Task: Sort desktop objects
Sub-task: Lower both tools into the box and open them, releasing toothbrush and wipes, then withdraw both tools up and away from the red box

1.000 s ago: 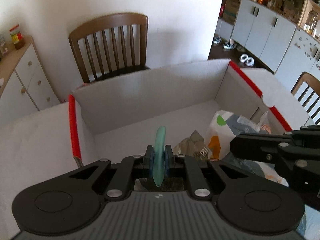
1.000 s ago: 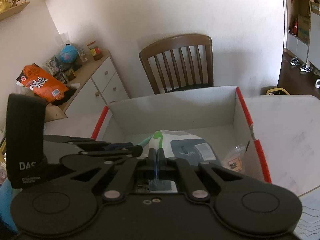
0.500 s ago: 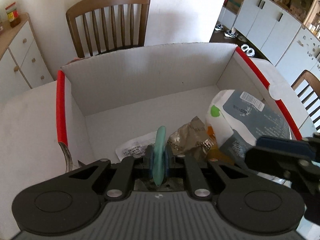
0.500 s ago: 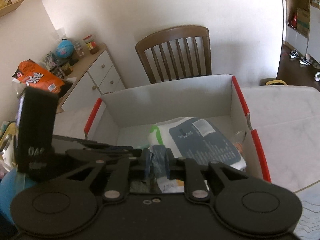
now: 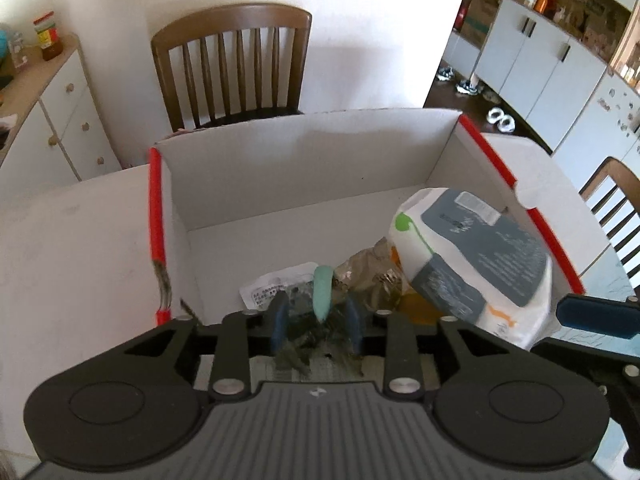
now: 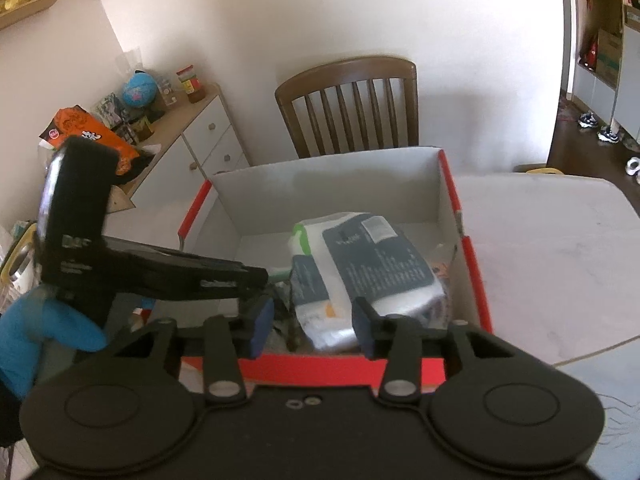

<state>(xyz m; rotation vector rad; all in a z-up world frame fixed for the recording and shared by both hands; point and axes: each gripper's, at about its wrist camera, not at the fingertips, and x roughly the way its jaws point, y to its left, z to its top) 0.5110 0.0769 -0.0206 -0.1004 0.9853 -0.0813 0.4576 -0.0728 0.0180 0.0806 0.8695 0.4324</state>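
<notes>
A white cardboard box [image 5: 154,216] with red edges [image 6: 466,248] sits on the table. My left gripper [image 5: 317,322] hangs over its near left part. Its jaws are opening, and a slim teal piece [image 5: 322,292] stands loose between the blue pads, over crumpled wrappers. A white and dark grey wipes pack [image 5: 480,256] lies tilted in the box's right half. My right gripper [image 6: 313,328] is at the box's near wall, jaws opening, and the wipes pack [image 6: 372,260] lies just beyond its pads, free of them. A hand in a blue glove [image 6: 48,328] holds the left gripper [image 6: 256,276].
A crumpled brown wrapper [image 5: 372,272] and a white labelled packet [image 5: 276,284] lie on the box floor. A wooden chair [image 5: 232,64] stands behind the box, and a white drawer cabinet [image 6: 200,136] holds jars and snacks at left. White tabletop [image 6: 552,260] spreads right of the box.
Both grippers went from shut to parted jaws. The wipes pack left the right gripper and now lies in the box. The teal piece is no longer pinched. The right gripper drew back.
</notes>
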